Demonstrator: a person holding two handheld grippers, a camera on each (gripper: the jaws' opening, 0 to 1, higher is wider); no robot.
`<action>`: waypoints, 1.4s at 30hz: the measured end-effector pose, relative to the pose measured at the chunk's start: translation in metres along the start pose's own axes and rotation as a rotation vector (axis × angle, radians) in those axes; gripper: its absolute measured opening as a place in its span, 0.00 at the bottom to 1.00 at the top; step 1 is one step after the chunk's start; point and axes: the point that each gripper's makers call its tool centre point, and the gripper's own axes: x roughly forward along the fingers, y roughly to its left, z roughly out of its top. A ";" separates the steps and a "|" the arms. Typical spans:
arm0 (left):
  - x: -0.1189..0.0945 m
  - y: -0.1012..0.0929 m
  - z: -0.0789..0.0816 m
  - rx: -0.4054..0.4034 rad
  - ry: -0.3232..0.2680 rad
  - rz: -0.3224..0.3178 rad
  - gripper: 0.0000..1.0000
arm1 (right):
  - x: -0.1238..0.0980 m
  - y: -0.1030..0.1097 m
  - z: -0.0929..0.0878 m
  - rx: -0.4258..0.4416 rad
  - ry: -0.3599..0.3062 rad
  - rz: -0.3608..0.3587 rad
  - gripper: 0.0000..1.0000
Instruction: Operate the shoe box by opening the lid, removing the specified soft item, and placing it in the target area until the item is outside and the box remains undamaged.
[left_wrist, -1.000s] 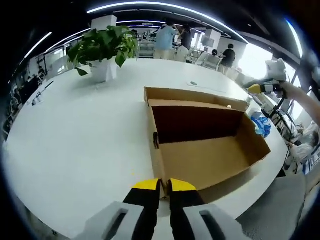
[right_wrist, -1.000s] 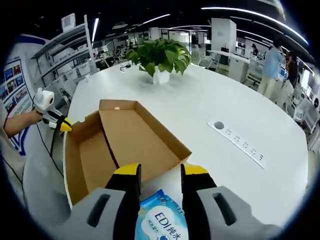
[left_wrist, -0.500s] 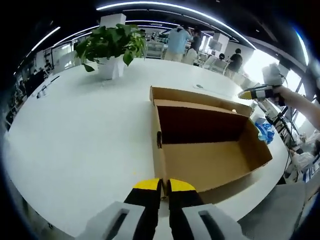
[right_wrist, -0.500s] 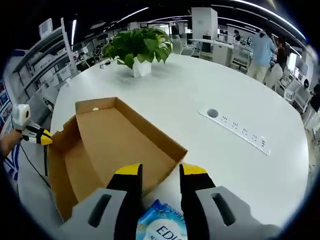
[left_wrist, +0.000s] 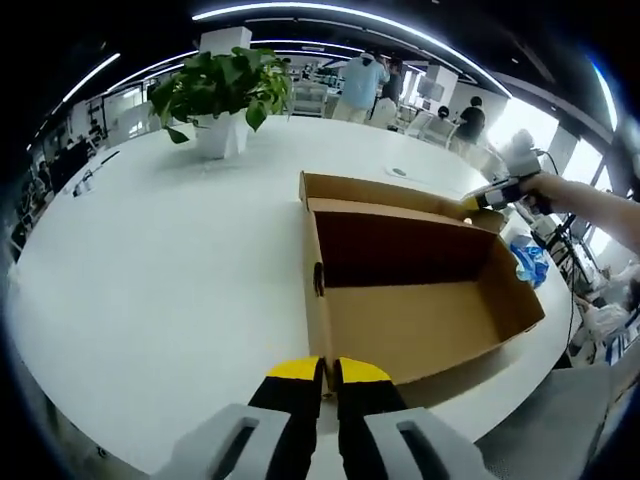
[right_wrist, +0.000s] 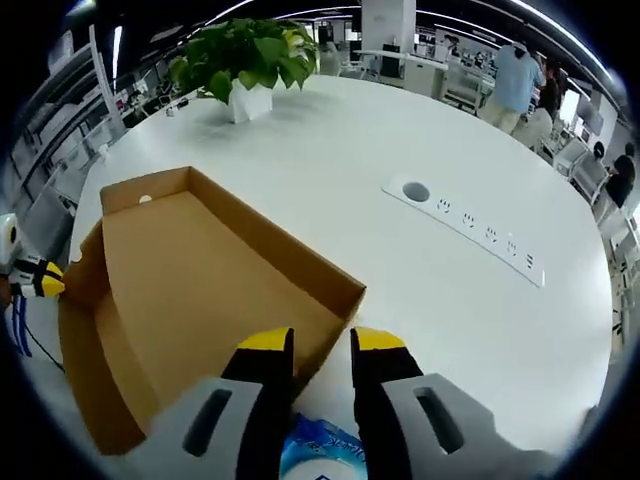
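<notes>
An open, empty cardboard shoe box (left_wrist: 410, 320) lies on the white table (left_wrist: 150, 260). My left gripper (left_wrist: 328, 372) is shut on the box's near corner wall, and it also appears in the right gripper view as the left gripper (right_wrist: 40, 280) at the box's far corner. A blue wet-wipes pack (left_wrist: 528, 258) lies on the table outside the box. In the right gripper view the pack (right_wrist: 315, 455) shows low between the jaws, not held. My right gripper (right_wrist: 321, 342) is open over the wall of the box (right_wrist: 190, 280). The right gripper (left_wrist: 475, 203) also shows at the far wall.
A potted plant (left_wrist: 222, 95) stands at the back of the table, seen also as the plant (right_wrist: 245, 60). A flush power strip (right_wrist: 470, 225) is set into the tabletop to the right. Several people (left_wrist: 360, 85) stand beyond the table. A hand and forearm (left_wrist: 590, 205) hold the right gripper.
My right gripper has moved forward from the wipes pack to the box wall, and its jaws have narrowed. The pack has slid low in that view. The left gripper keeps its hold.
</notes>
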 end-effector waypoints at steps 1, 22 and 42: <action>0.000 0.000 0.000 0.000 0.000 0.000 0.04 | 0.000 0.000 -0.001 0.003 0.005 -0.001 0.18; 0.000 -0.002 -0.001 -0.026 0.002 -0.009 0.04 | -0.023 0.001 0.009 0.119 -0.057 -0.022 0.04; 0.000 -0.003 0.000 -0.063 -0.035 -0.009 0.04 | -0.073 0.006 0.039 0.145 -0.233 0.001 0.01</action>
